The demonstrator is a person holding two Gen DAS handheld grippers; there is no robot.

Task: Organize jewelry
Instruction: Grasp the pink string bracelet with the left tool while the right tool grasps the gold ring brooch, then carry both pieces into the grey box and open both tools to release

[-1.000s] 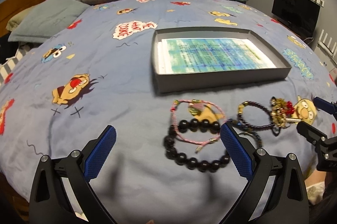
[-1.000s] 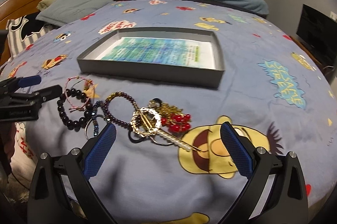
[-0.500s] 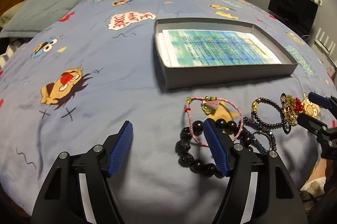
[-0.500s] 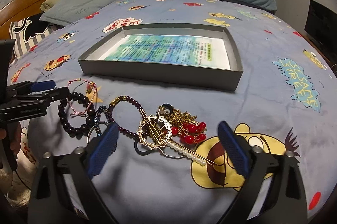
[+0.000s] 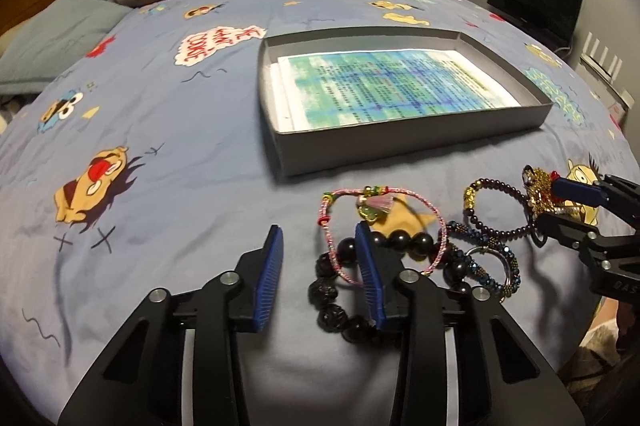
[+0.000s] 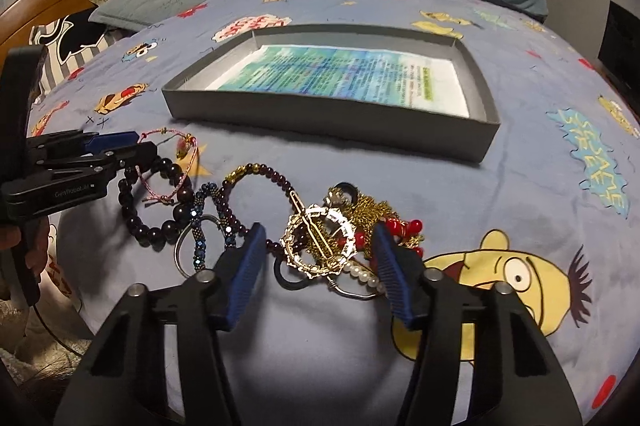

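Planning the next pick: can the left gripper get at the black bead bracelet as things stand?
Probably yes. The left gripper is open, its right finger already over the black bead bracelet. The pink cord bracelet lies across the beads and may come along.

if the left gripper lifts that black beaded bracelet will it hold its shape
Probably not: the black round-bead bracelet looks strung, so it would likely sag. The thin pink cord bracelet overlaps it and may drag along. The beads look glossy, perhaps slippery.

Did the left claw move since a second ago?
Yes. The left claw went forward and rightward toward the grey box, and its jaws narrowed; one blue finger now sits over the black bead bracelet.
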